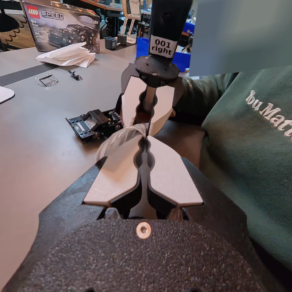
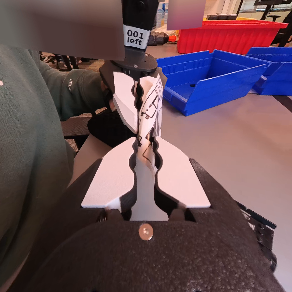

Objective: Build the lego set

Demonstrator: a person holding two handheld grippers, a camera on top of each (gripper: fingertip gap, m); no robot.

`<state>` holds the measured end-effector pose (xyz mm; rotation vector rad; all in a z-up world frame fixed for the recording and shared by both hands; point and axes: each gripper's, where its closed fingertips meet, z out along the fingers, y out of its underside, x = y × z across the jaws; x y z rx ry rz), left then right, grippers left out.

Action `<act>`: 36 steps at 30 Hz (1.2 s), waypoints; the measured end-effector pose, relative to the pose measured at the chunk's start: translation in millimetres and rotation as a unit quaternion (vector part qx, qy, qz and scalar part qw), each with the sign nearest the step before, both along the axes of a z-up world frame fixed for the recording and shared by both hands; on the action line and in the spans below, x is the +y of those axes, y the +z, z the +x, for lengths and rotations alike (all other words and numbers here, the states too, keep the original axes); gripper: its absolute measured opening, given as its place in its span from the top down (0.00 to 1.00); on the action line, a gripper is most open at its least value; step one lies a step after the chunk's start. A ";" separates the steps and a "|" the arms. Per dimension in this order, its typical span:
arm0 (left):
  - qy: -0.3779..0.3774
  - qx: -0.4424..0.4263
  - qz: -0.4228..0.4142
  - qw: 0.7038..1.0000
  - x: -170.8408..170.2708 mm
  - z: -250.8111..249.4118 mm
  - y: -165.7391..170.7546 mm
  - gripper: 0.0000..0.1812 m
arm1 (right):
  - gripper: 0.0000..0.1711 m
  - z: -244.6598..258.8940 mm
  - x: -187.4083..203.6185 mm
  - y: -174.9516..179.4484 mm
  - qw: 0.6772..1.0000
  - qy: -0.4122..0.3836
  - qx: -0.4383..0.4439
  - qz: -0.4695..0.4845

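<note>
Left wrist view. Left gripper (image 1: pixel 145 139) closed, tips pinching one end of a curled sticker sheet (image 1: pixel 124 135). Right gripper (image 1: pixel 146 126) opposite, tip to tip, clamped on the same sheet's other end. Sheet bulging to the left of both grippers, blurred. Beyond it, resting on the grey table (image 1: pixel 47 142), a part-built black car (image 1: pixel 94 124), partly hidden behind the right gripper. Farther back: a clear windscreen piece (image 1: pixel 47 80), a small dark part (image 1: pixel 75 75), both loose and apart. Behind them a stack of white paper bags (image 1: pixel 68 55), just in front of the set's box (image 1: pixel 63 26), standing upright. Green sleeve (image 1: pixel 237 126) at right.

Right wrist view. Right gripper (image 2: pixel 145 142) narrowly closed on the sheet (image 2: pixel 151 113), which passes between its fingers. Sheet white with black printed shapes, twisted, standing upright between the two grippers. Left gripper (image 2: pixel 137 132) facing, jaws shut on the sheet's upper part; its near finger (image 2: pixel 124 101) seen edge-on. Blue bins (image 2: pixel 213 88) on the table (image 2: pixel 221 150) at right, one behind another; red tub (image 2: pixel 229 36) farther back. Black edge of the car (image 2: pixel 259 224) at the lower right, beside the gripper body. Green sleeve (image 2: pixel 31 126) filling the left.
</note>
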<state>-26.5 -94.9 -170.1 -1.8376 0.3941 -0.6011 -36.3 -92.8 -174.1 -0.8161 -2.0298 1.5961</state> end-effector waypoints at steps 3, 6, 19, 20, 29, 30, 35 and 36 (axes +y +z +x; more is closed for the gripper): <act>0.006 0.010 -0.004 1.000 0.7 -0.4 -3.8 1.00 | 0.91 1.7 4.2 0.7 1.000 0.000 -0.003 -0.008; 0.015 0.012 -0.007 1.000 3.0 -1.8 -5.9 1.00 | 0.94 2.7 4.5 -1.6 1.000 0.001 -0.002 0.001; 0.068 -0.074 0.025 0.995 15.9 0.4 7.5 1.00 | 0.96 0.3 5.0 -1.8 0.999 -0.019 0.008 0.025; 0.072 -0.073 0.024 0.994 16.4 0.1 6.4 1.00 | 0.95 0.0 6.2 -2.8 0.999 -0.022 0.007 0.030; 0.085 -0.013 0.014 0.996 16.6 -1.3 -1.4 1.00 | 0.94 0.2 14.6 0.3 0.997 -0.040 0.027 0.058; 0.090 -0.007 0.009 0.996 17.1 -2.7 -4.1 1.00 | 0.96 0.2 15.2 1.0 0.997 -0.043 0.031 0.062; 0.092 -0.006 0.003 0.996 17.5 -2.5 -6.7 1.00 | 1.00 -1.2 13.9 -1.7 0.992 -0.055 0.055 0.103; 0.092 -0.007 0.001 0.996 17.4 -2.8 -7.2 1.00 | 1.00 -1.7 13.8 -2.4 0.991 -0.056 0.055 0.107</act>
